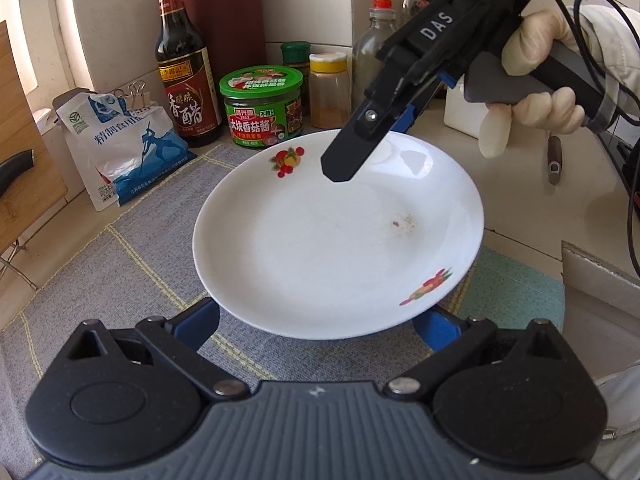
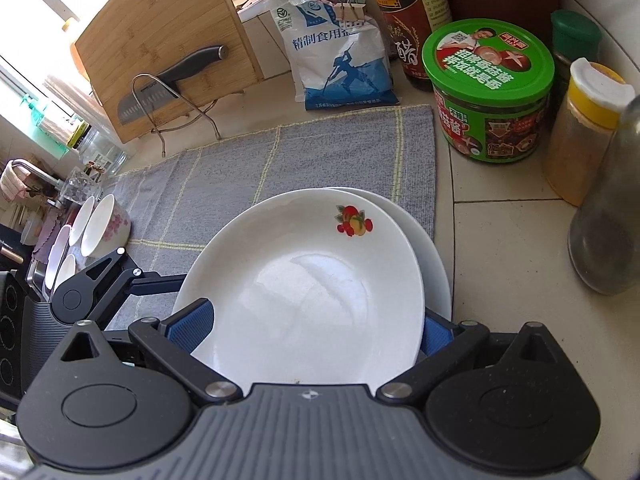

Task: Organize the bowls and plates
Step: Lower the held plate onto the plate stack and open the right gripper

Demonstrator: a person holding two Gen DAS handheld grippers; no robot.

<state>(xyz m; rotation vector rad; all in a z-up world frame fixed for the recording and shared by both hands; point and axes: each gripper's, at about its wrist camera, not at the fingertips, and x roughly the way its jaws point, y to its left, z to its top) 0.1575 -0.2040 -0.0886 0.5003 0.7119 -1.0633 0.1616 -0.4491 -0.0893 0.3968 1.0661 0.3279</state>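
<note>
Right wrist view — white plate (image 2: 304, 292), fruit decal, smudged.

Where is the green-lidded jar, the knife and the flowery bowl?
Green-lidded sauce jar (image 2: 489, 56), right wrist view, on its lid.
Black-handled kitchen knife (image 2: 192, 65), right wrist view, on its handle.
White flowery bowl (image 2: 116, 227), right wrist view, on its outer wall.
</note>
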